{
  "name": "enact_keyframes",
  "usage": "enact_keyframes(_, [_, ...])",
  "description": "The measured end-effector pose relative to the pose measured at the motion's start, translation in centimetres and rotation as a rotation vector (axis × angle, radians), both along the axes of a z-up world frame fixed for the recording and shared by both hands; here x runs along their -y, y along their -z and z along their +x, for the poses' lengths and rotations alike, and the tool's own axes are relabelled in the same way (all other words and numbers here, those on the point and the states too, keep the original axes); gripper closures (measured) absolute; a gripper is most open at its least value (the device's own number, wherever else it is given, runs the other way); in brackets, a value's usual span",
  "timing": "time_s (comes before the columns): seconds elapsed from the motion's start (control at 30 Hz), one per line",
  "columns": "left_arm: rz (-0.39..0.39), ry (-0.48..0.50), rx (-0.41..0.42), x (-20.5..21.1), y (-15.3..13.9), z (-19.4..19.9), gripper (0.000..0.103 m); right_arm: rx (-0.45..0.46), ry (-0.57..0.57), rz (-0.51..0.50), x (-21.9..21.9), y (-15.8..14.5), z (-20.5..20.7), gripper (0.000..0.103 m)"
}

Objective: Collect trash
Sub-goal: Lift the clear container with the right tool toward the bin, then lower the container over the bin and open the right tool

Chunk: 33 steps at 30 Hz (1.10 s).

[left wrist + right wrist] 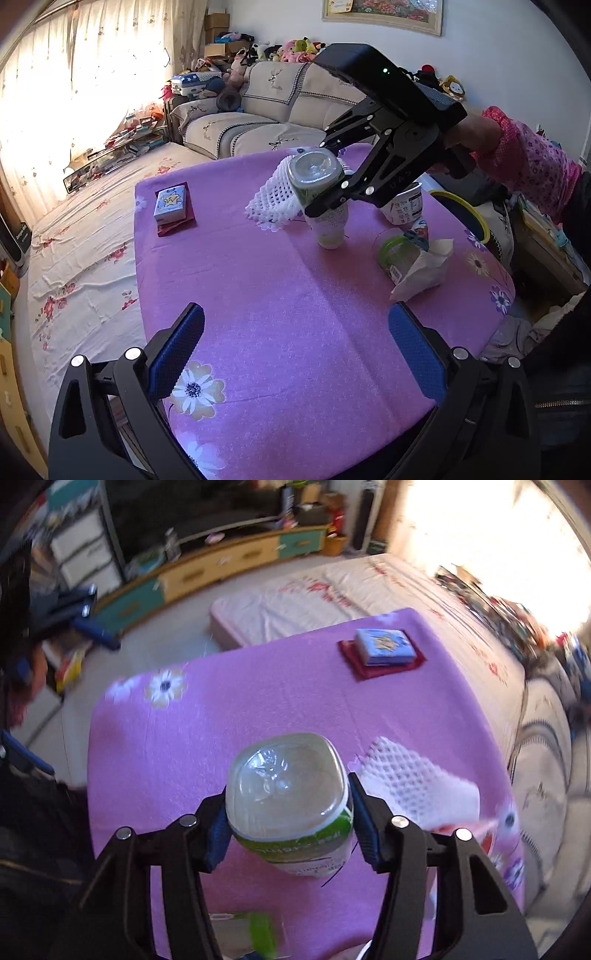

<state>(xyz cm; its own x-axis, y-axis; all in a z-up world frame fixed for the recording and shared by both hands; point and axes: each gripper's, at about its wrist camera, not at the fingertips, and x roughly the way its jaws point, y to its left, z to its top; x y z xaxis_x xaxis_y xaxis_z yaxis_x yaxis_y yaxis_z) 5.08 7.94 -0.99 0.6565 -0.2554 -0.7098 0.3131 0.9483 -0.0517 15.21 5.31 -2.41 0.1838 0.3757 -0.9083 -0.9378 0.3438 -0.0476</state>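
Right gripper (290, 823): fingers clamped on the bottle (290, 794), base outward, held clear above the counter (221, 709). Foam net (410, 786) lies just beyond the right finger; contact cannot be told. Left gripper (295, 354): fingers apart, nothing between them. Recommendation: keep the clamp firm, carry steadily toward the bin (476, 218), avoid snagging the net.

Clear plastic bottle (290, 801) with green label hangs base-out above the desk (280, 295), white foam net (271, 201) draped alongside; crumpled paper (424, 267) lies flat.
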Motion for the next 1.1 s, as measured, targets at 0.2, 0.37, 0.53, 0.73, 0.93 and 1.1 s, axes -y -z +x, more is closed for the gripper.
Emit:
enact_keyframes(0.2, [-0.001, 0.022, 0.003, 1.7, 0.0, -0.1, 0.005, -0.011, 0.167, 0.139, 3.9, -1.6, 0.9, 0.054])
enact_keyframes(0.37, [0.001, 0.041, -0.009, 3.2, 0.2, 0.2, 0.005, -0.039, 0.244, 0.238, 6.8, -3.3, 1.2, 0.054])
enact_keyframes(0.53, [0.0, 0.096, -0.022, 5.7, 0.4, 1.0, 0.005, 0.025, 0.348, 0.374, 12.0, -7.9, -0.7, 0.054])
enact_keyframes(0.73, [-0.004, 0.187, -0.007, 9.6, 0.0, 3.1, 0.005, 0.22, 0.605, 0.426, 23.1, -12.7, -4.5, 0.053])
enact_keyframes(0.93, [-0.002, 0.269, -0.01, 13.8, 0.1, 5.0, 0.005, 0.273, 0.999, 0.347, 36.8, -10.1, -5.6, 0.053])
enact_keyframes(1.1, [0.001, 0.3, -0.025, 16.8, 0.2, 5.8, 0.005, 0.198, 1.211, 0.28, 44.8, -3.2, -4.2, 0.053])
